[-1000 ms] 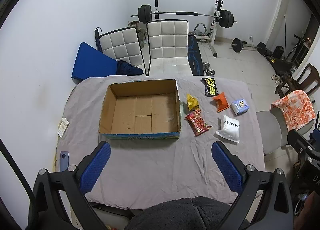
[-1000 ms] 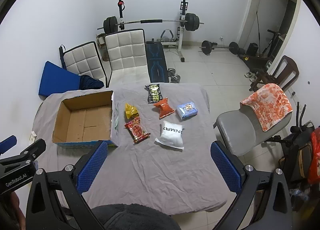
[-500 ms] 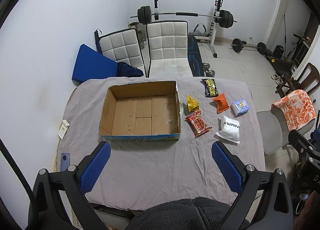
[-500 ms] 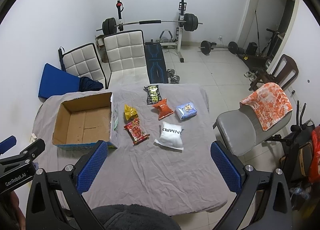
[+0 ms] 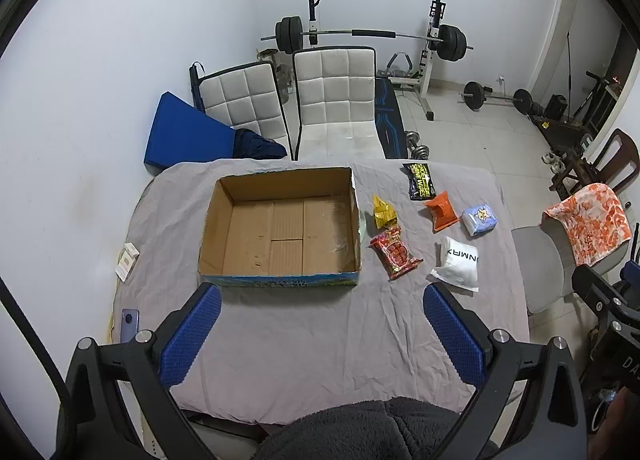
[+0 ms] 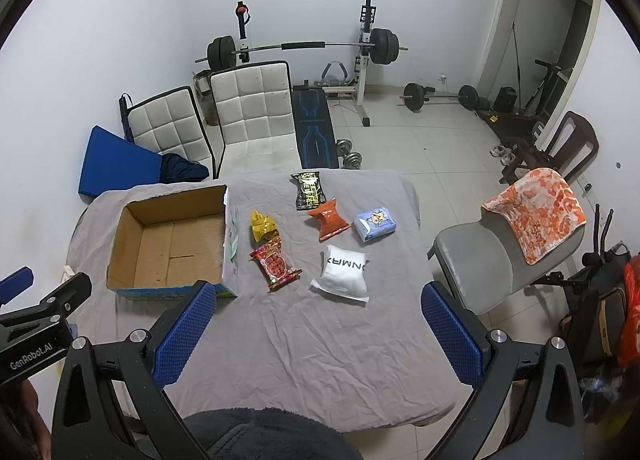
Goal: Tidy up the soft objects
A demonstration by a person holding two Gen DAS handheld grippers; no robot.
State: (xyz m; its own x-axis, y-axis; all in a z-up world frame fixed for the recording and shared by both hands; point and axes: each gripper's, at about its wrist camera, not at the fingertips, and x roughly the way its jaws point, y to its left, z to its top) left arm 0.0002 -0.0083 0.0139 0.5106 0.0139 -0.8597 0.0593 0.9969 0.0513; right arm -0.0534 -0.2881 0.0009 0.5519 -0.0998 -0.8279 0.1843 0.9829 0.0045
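An empty cardboard box (image 5: pixel 280 228) (image 6: pixel 172 240) sits on the grey-clothed table (image 5: pixel 304 340). To its right lie several soft packets: a red one (image 5: pixel 395 254) (image 6: pixel 275 265), a yellow one (image 5: pixel 383 212) (image 6: pixel 262 225), an orange one (image 5: pixel 441 210) (image 6: pixel 328 217), a black one (image 5: pixel 420 180) (image 6: pixel 310 189), a blue-white tissue pack (image 5: pixel 479 219) (image 6: pixel 374 223) and a white pouch (image 5: pixel 458 263) (image 6: pixel 344 274). My left gripper (image 5: pixel 320 334) is open and empty, high above the table's near edge. My right gripper (image 6: pixel 318 330) is open and empty, likewise.
A phone (image 5: pixel 129 325) and a small white box (image 5: pixel 126 266) lie at the table's left edge. Two white chairs (image 5: pixel 332 100) stand behind the table, a grey chair with an orange towel (image 6: pixel 536 212) to its right. Weights and a barbell rack (image 6: pixel 304 46) stand at the back.
Both views have drifted slightly; the table and objects sit a little lower in the frames. Nothing on the table moved. Both grippers stay open.
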